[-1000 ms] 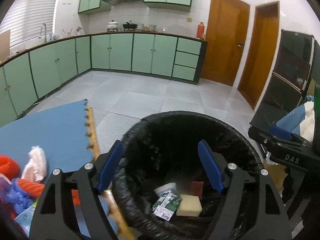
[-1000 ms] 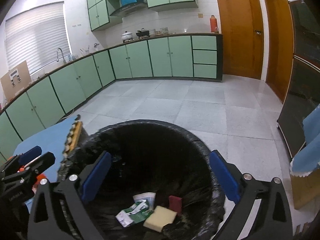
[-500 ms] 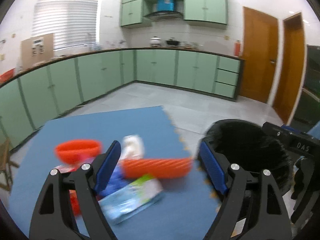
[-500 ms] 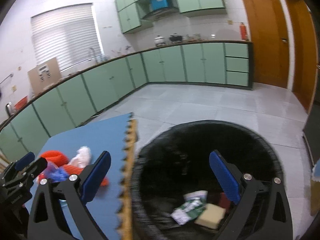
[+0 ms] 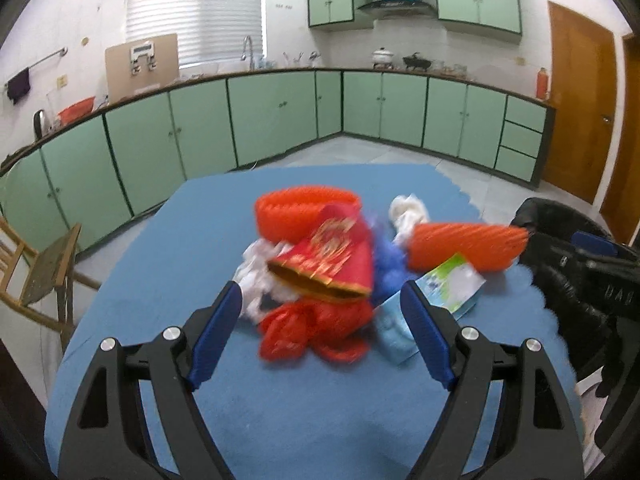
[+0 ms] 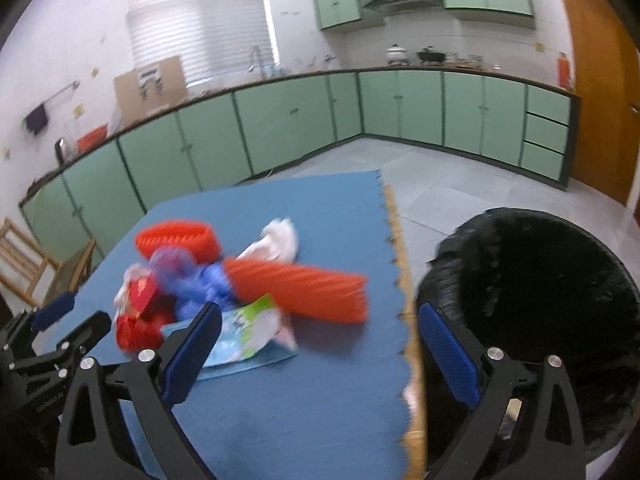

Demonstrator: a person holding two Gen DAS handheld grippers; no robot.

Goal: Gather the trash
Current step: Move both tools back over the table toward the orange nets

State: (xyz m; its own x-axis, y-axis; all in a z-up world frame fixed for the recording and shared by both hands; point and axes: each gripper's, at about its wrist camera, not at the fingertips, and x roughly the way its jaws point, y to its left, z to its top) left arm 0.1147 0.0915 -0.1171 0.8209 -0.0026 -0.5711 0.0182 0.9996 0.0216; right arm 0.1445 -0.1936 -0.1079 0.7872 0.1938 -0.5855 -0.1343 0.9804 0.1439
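Now both tongs, left (image 5: 320, 336) and right (image 6: 320, 354), gape empty over the trash pile (image 5: 320, 264); next, clamp one piece for the bin (image 6: 532, 292).

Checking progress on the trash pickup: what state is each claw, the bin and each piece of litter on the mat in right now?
Left claw: open, empty.
Right claw: open, empty.
Black-bagged round trash bin: uncovered, beside the mat.
Blue foam mat: flat, litter piled on it.
Red gold-printed paper bag: on its side, mouth open.
Crumpled white tissue: on the mat.
Green-and-white flat packet: lying flat.
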